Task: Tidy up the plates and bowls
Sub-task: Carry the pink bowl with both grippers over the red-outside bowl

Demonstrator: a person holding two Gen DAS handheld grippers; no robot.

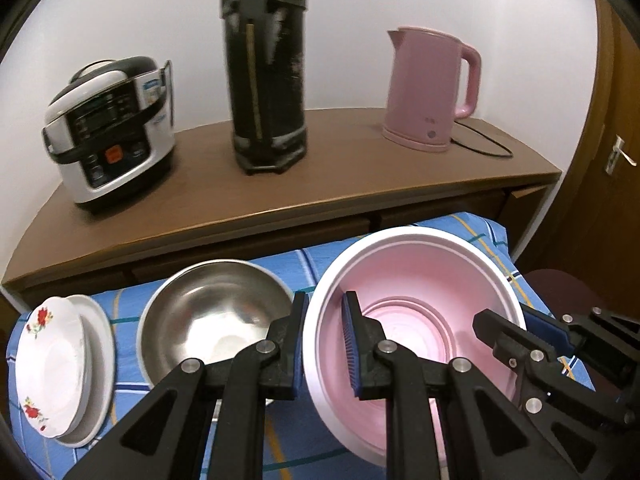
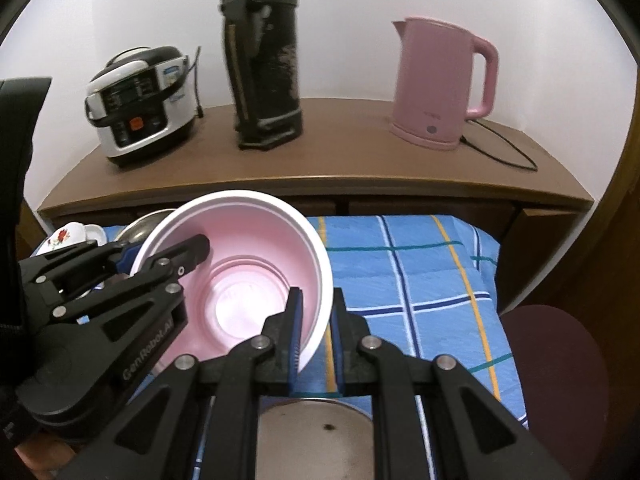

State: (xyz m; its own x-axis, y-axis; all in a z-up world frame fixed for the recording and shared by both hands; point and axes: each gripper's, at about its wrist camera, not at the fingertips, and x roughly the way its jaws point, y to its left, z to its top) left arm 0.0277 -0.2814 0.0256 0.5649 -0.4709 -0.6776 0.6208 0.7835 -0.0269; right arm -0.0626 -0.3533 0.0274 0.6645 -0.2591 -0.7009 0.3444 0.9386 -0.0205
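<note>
While both grippers pinch opposite sides of its white rim, the pink bowl hangs tilted above the blue checked cloth. Left gripper is clenched on the left rim, right gripper on the right rim. Just left sits a steel bowl, then 2 stacked plates. Farther back, the tabletop carries a rice cooker, a black flask and a pink kettle.
</note>
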